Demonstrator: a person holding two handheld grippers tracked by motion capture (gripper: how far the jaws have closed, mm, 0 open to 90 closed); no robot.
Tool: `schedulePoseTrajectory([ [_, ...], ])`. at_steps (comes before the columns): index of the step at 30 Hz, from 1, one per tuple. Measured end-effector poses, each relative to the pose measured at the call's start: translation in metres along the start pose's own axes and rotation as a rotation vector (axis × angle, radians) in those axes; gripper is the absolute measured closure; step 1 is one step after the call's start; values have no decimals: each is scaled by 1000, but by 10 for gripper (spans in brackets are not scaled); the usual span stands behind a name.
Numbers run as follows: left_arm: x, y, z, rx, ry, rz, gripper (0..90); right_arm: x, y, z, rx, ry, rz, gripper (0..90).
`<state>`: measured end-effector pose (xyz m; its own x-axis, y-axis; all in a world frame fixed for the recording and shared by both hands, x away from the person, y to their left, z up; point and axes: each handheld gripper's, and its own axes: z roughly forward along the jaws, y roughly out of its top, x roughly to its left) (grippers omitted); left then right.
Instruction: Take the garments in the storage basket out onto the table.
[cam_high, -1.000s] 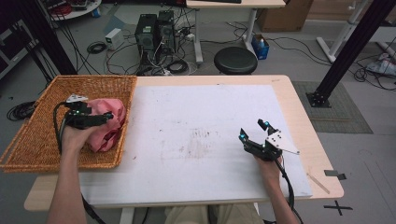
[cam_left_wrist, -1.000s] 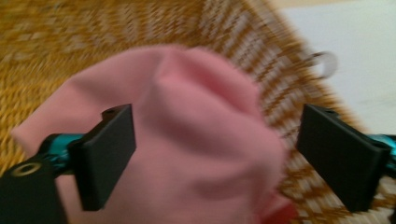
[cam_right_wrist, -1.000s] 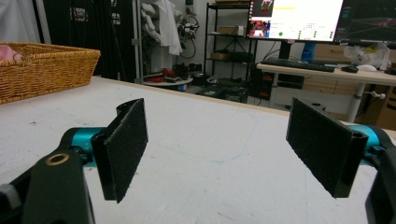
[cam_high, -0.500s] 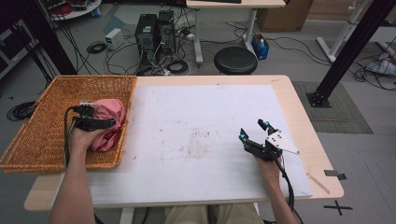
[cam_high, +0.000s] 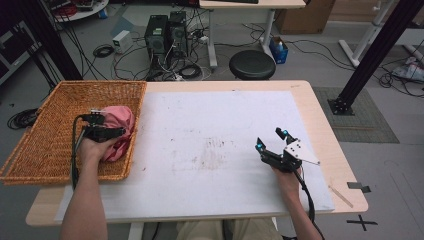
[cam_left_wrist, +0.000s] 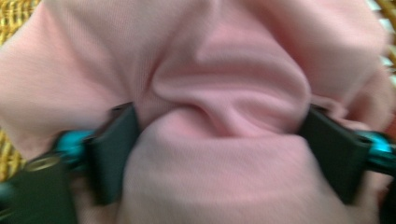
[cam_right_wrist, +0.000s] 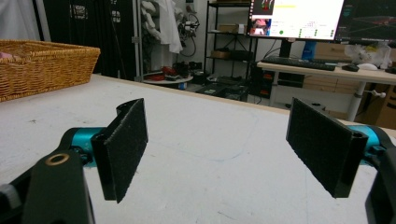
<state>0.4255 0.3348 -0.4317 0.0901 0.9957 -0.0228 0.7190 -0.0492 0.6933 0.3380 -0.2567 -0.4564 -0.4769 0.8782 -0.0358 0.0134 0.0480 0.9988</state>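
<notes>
Pink cloth (cam_high: 119, 131) lies bunched in the wicker basket (cam_high: 45, 135) at the left of the high view, and my left gripper (cam_high: 102, 131) is pushed into it. In the left gripper view its jaws stand wide apart with a fold of the cloth (cam_left_wrist: 224, 121) bulging between them, pads touching fabric on both sides, not clamped. My right gripper (cam_high: 271, 140) sits at the lower right over the white sheet (cam_high: 210, 125), jaws spread and holding nothing, basket (cam_right_wrist: 42, 65) at upper left.
</notes>
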Motion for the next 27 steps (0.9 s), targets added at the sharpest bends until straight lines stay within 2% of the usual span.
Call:
schedulePoseTrajectory([
  [2, -1, -3, -2, -20, -38, -4, 390, 0, 0, 0, -1, -2, -1, 203],
  [6, -2, -2, -3, -17, -55, 12, 549, 1, 0, 0, -1, -1, -1, 203],
  [9, -3, -2, -4, -16, -46, 18, 626, 0, 0, 0, -1, -3, -1, 203],
  [12, -1, -2, -4, -19, -50, 10, 658, 0, 0, 0, 0, -4, 4, 203],
  [14, 0, -3, -4, -21, -55, 24, 666, 0, 0, 0, 0, -3, 3, 203],
  [19, 3, -2, -5, -24, -71, -2, 678, 0, 0, 0, -1, -2, -1, 203],
  [23, 5, 0, -8, -35, -80, 3, 683, 0, 0, 0, 0, -1, -1, 203],
  [25, 6, 0, -9, -44, -82, 0, 684, 0, 0, 0, 1, -1, 1, 203],
  [27, 8, 4, -17, -84, -83, -5, 684, 0, 0, 0, 0, -1, 1, 203],
])
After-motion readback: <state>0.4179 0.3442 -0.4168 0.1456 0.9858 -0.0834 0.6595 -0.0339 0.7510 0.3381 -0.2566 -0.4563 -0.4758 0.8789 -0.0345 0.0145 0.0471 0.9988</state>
